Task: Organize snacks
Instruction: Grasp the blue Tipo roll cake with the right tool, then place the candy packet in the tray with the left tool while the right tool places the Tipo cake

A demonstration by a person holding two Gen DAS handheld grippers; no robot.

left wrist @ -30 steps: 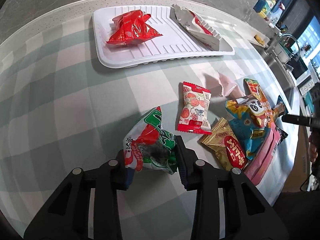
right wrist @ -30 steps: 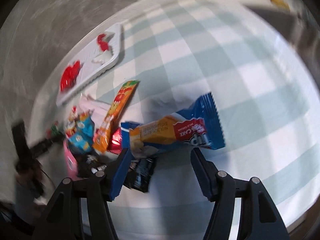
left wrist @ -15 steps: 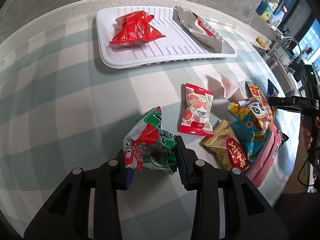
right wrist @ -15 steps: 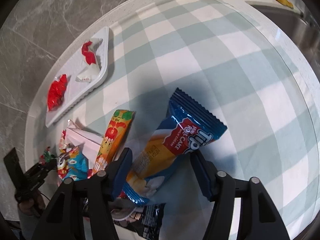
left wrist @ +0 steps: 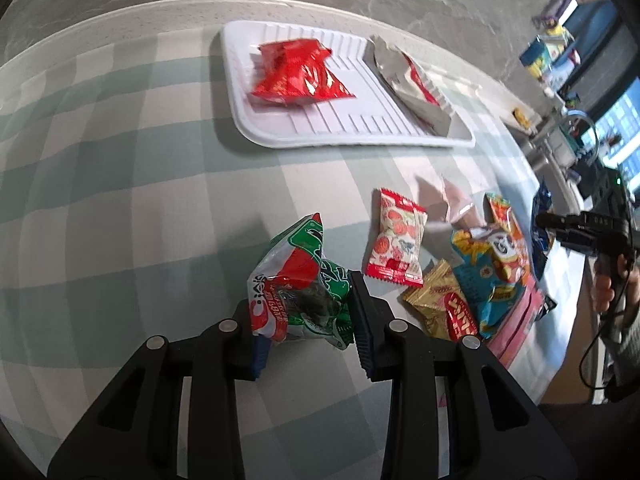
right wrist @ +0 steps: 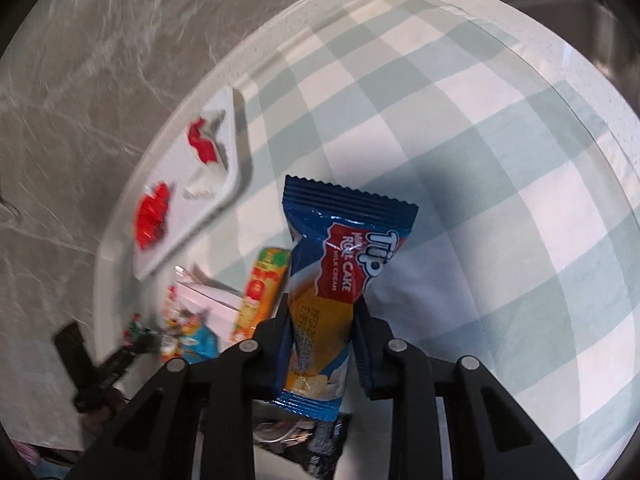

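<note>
My left gripper [left wrist: 306, 316] is shut on a green, red and white snack bag [left wrist: 300, 284] and holds it above the checked tablecloth. My right gripper [right wrist: 322, 322] is shut on a blue roll cake packet [right wrist: 340, 268], held upright above the cloth. A white tray [left wrist: 332, 128] at the far side holds a red packet [left wrist: 298, 74] and a silver packet [left wrist: 408, 84]; the tray also shows in the right wrist view [right wrist: 216, 196]. A pile of loose snacks [left wrist: 472, 276] lies on the cloth to the right.
A strawberry-print packet [left wrist: 396, 246], a gold packet [left wrist: 444, 304] and a panda packet [left wrist: 494, 268] lie in the pile. An orange packet [right wrist: 262, 288] and a dark packet [right wrist: 308, 440] lie below the right gripper. A sink [right wrist: 580, 8] is at the far right.
My right gripper has closed on the blue roll cake packet, which has turned from lying sideways to upright. My left gripper has moved toward the tray with the green bag.
</note>
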